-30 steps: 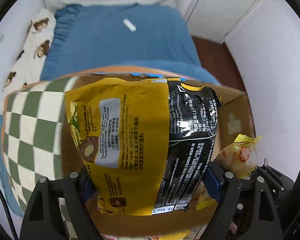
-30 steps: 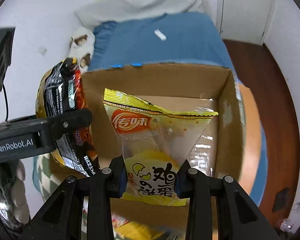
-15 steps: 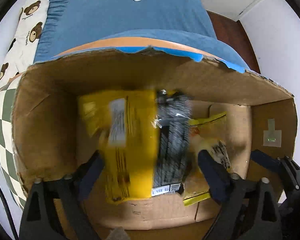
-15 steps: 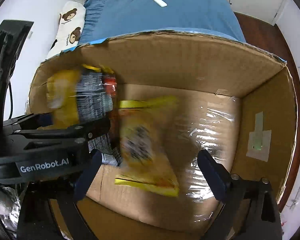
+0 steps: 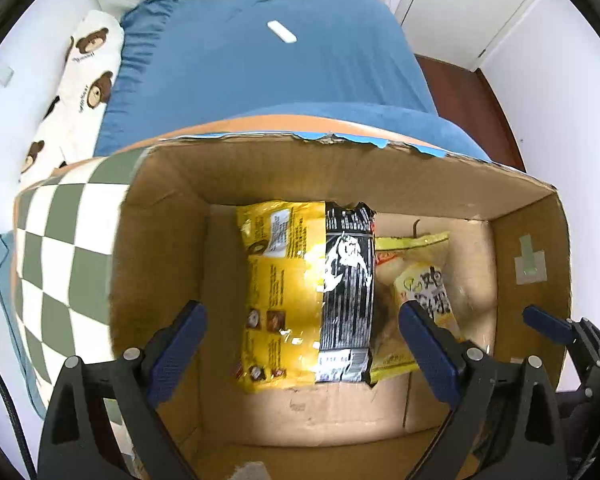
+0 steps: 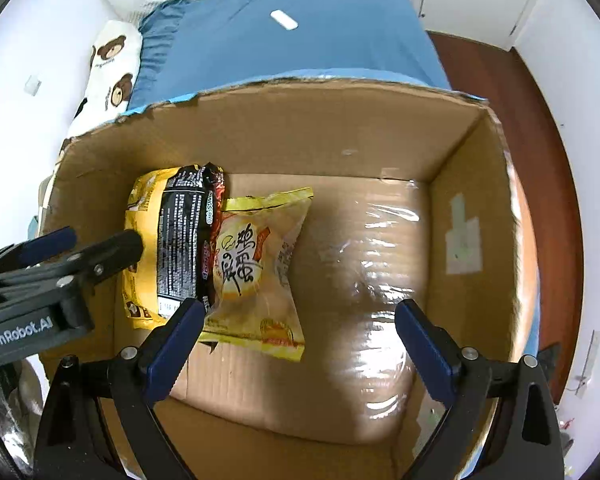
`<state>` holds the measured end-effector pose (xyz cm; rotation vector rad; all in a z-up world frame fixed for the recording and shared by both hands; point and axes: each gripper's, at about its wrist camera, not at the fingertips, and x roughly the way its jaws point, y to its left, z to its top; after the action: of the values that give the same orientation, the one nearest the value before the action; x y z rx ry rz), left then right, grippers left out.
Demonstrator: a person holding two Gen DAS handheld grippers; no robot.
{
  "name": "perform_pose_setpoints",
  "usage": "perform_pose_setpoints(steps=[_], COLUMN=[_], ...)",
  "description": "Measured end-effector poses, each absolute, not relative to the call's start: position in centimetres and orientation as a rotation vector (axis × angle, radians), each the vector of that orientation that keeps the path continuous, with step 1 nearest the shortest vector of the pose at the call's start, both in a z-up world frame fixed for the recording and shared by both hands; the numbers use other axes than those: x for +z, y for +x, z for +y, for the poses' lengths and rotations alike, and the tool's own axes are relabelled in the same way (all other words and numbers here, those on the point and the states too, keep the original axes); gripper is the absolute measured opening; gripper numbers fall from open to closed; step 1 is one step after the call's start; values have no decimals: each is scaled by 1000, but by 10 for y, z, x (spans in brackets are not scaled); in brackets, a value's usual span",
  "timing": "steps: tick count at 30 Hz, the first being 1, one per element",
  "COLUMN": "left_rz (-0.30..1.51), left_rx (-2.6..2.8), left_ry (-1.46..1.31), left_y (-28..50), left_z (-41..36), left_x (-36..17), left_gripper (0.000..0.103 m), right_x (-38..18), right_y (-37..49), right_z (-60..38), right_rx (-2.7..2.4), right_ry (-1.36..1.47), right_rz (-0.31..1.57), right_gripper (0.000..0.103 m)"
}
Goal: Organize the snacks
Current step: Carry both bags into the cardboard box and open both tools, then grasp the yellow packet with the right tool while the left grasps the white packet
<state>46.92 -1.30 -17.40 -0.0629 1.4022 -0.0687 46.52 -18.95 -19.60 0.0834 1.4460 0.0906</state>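
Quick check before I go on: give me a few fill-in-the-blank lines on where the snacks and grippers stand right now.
1. Both snack packets lie inside the ____ box.
2. The yellow-and-black packet lies to the ____ of the pale yellow packet in both views.
3. The left gripper and right gripper are both ____, holding nothing.

Missing words: cardboard; left; open

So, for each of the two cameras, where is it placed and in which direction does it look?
Left wrist view: sits on the left claw, looks steeply down into the cardboard box; its own open fingers frame the yellow-and-black snack bag, and the right claw's fingertip shows at the right edge.
Right wrist view: sits on the right claw, looks down into the same box; its open fingers show, and the left claw enters from the left.
Both share the box, the two bags including the pale yellow snack bag, and the blue bed beyond.
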Motion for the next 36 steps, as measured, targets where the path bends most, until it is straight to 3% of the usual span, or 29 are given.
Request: perform_pose_setpoints(steps=[26,31,36], left_rz=[1079,1083,1196], left_rx=[-72,-39,61], left_ry=[-91,-93,-70], left_y=[322,280,226], left_z=[15,34,71], left_x=[-55,-65,-121], left_gripper=[98,98,98], right_x=[-61,-74,-131], right_y=[312,271,231], right_z=[-169,-162,-150], right_rx=[46,91,154], right_ry=[74,112,42], right_rz=[1095,1123,1232], right_gripper=[98,98,97])
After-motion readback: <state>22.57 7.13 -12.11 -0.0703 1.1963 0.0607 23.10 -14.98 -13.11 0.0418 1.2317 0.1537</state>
